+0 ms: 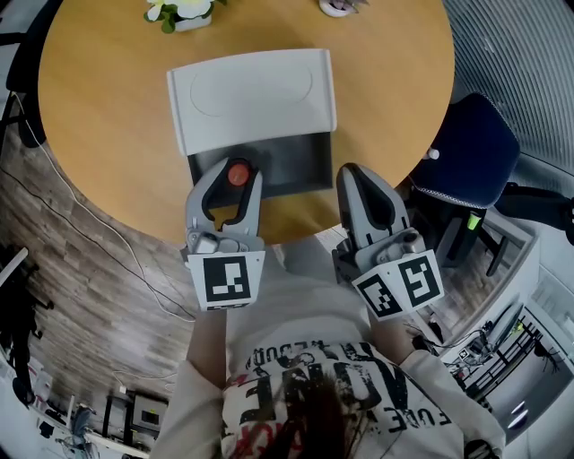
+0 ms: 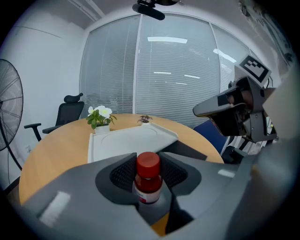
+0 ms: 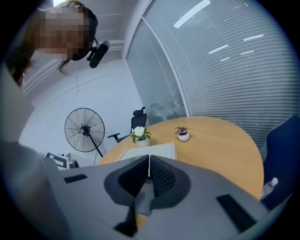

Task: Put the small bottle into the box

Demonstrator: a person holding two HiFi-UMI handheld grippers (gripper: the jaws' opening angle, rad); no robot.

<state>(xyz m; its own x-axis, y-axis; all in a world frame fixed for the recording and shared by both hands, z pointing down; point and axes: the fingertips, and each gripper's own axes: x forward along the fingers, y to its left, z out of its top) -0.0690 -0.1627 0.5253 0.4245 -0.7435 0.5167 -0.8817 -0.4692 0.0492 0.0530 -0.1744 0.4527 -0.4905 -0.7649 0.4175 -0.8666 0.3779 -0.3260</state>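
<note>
A small amber bottle with a red cap point(image 1: 238, 173) stands upright between the jaws of my left gripper point(image 1: 235, 181), which is shut on it. In the left gripper view the bottle point(image 2: 148, 180) fills the gap between the dark pads, and the left gripper point(image 2: 149, 172) points at the box. The grey box point(image 1: 300, 161) lies open at the near edge of the round wooden table, its white lid point(image 1: 251, 94) folded back. The bottle hangs over the box's left part. My right gripper point(image 1: 360, 179) is shut and empty just right of the box, pads point(image 3: 157, 176) together.
A white flower pot point(image 1: 184, 11) and a small plant pot point(image 1: 339, 6) stand at the table's far side. A blue chair point(image 1: 471, 152) is at the right. A standing fan point(image 3: 84, 129) and a black office chair point(image 2: 68, 115) are beyond the table point(image 1: 108, 116).
</note>
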